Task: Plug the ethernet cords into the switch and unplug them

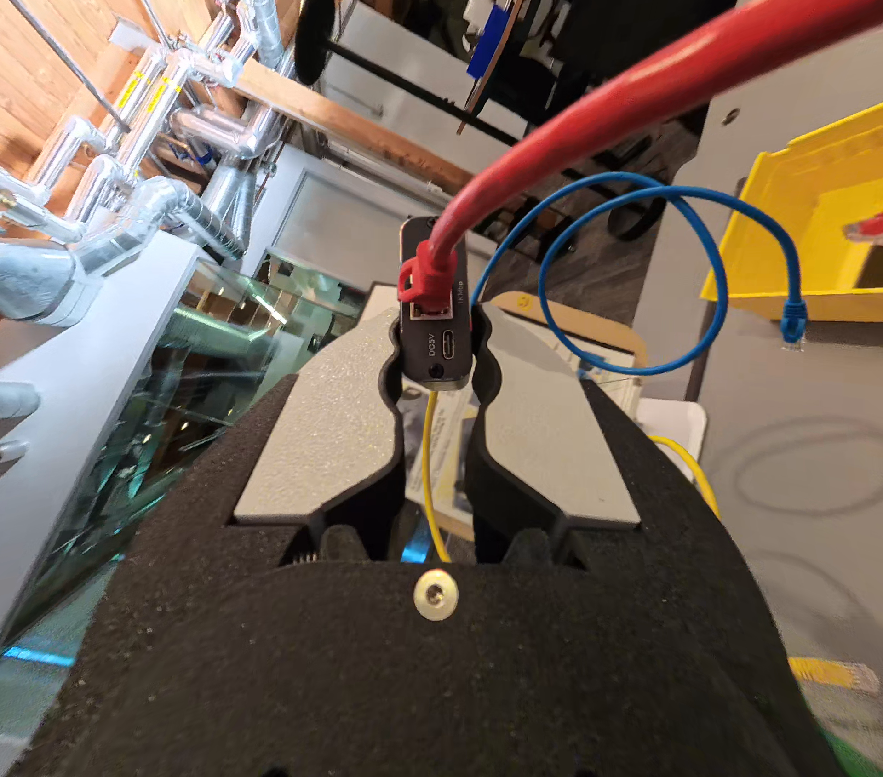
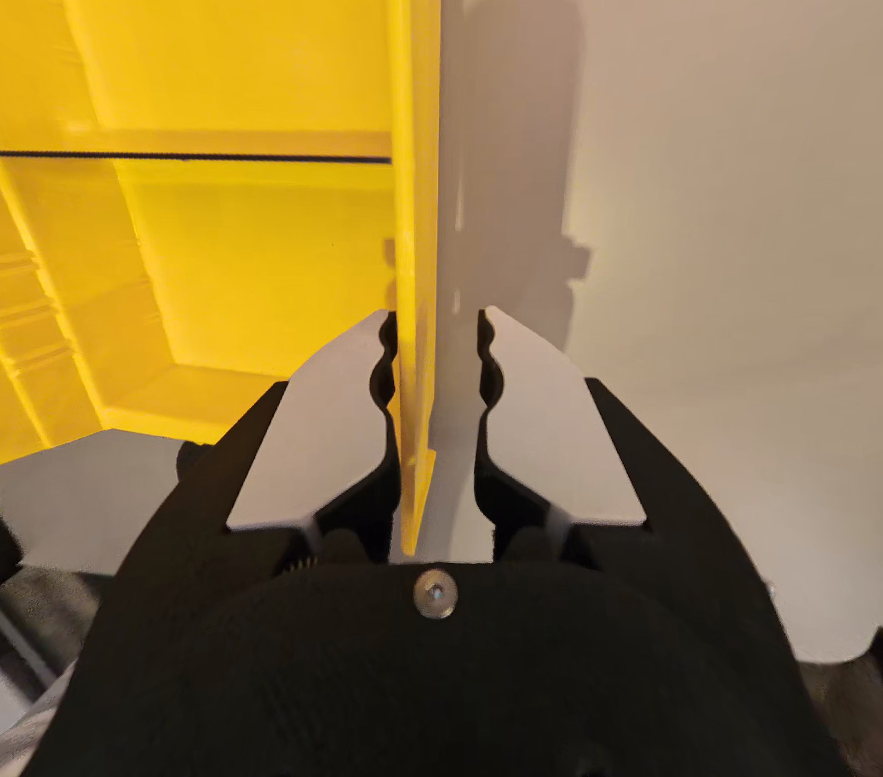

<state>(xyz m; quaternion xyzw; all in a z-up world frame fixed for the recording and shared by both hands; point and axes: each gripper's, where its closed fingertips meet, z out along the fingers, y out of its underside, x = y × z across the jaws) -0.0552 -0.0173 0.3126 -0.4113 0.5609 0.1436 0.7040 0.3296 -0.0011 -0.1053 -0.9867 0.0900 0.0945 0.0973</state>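
Note:
In the left wrist view, my left gripper [image 1: 437, 319] is shut on the switch [image 1: 436, 343], a small black box held upright and lifted off the table. A thick red ethernet cord [image 1: 621, 109] is plugged into its facing port by a red plug [image 1: 425, 276]. A thin blue cord [image 1: 707, 238] loops to the right; its free plug [image 1: 793, 314] hangs loose, and its other end goes out of sight behind the switch. A yellow cord [image 1: 430, 467] runs below the fingers. My right gripper [image 2: 436, 313] is open, with the side wall of a yellow bin [image 2: 415, 181] between its fingers.
The yellow bin [image 1: 788, 204] stands at the right on a grey table [image 1: 788, 419], with another red plug [image 1: 867, 228] in it. Papers and a cardboard piece [image 1: 573, 324] lie under the switch. A white surface [image 2: 669, 181] lies right of the bin wall. Spacing between my two grippers at the tips: around 55 centimeters.

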